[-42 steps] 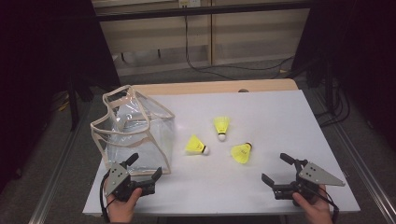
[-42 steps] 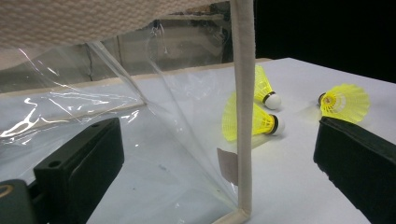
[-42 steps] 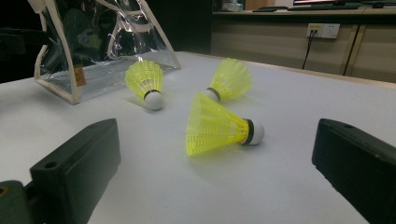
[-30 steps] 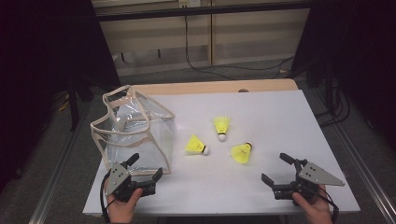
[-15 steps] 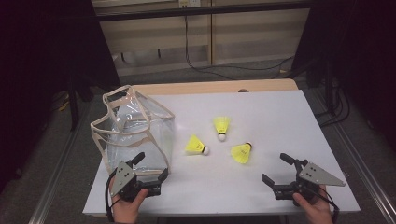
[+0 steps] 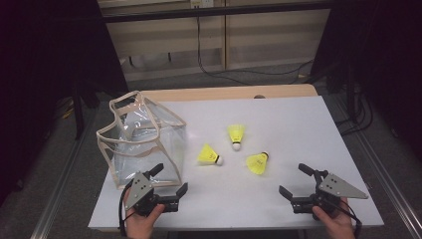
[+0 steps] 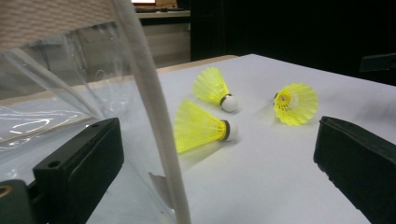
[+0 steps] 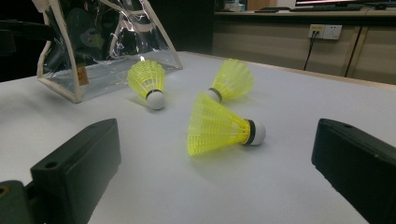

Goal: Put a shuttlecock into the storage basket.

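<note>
Three yellow shuttlecocks lie on the white table: one nearest the bag, one behind it, one to the right. A clear plastic bag with beige trim stands open at the left. My left gripper is open at the bag's front corner; the bag's trim edge crosses between its jaws. My right gripper is open near the front right edge, facing the nearest shuttlecock, a short way off. Nothing is held.
The table's front edge runs just below both hands. A wooden strip borders the far side. Cabinets and cables stand behind the table, and dark curtains flank it.
My left gripper has shifted right and turned toward the shuttlecocks, its jaws now at the bag's front corner. The right gripper and the shuttlecocks have stayed put.
</note>
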The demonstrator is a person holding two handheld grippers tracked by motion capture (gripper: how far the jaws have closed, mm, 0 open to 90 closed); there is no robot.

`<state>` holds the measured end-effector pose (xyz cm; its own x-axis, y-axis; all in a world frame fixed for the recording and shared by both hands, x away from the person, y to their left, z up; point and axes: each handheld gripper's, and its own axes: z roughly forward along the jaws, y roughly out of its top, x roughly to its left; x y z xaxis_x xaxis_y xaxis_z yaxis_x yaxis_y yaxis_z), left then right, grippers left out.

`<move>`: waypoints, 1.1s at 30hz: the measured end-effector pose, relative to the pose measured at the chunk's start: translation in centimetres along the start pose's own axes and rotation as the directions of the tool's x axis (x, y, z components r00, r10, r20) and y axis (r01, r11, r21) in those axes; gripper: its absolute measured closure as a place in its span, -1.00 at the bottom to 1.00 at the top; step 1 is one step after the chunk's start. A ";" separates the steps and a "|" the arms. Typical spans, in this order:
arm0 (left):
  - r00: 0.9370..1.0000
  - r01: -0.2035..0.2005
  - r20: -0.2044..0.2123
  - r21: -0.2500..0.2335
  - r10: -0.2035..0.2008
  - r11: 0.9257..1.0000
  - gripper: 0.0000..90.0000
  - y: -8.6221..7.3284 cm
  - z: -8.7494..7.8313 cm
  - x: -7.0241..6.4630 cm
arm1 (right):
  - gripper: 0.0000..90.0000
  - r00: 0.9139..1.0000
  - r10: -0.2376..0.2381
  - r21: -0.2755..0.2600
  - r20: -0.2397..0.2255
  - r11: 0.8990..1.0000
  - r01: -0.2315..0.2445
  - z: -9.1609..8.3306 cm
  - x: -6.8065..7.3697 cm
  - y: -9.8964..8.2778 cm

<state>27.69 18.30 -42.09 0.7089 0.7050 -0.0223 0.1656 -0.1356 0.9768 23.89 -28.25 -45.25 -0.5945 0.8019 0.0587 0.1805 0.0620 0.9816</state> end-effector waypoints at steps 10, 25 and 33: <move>0.999 -0.007 0.047 0.007 0.006 1.000 -0.96 0.1 0.6 -0.5 | -0.97 1.000 -0.001 0.002 -0.001 1.000 0.001 -0.1 0.0 0.0; 0.993 0.016 0.117 0.019 -0.018 1.000 -0.96 0.4 2.0 -1.6 | -0.96 1.000 -0.006 0.004 -0.006 1.000 0.006 0.0 0.2 0.0; 0.988 0.036 0.149 0.035 -0.041 0.999 -0.96 0.7 3.2 -2.2 | -0.96 1.000 -0.005 0.006 -0.012 1.000 0.005 0.1 0.2 0.0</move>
<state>28.39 14.44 -42.06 0.7956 0.5986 -0.0935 0.2150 -0.1348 0.9673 23.81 -28.05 -45.30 -0.6047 0.7945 0.0557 0.1819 0.0697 0.9808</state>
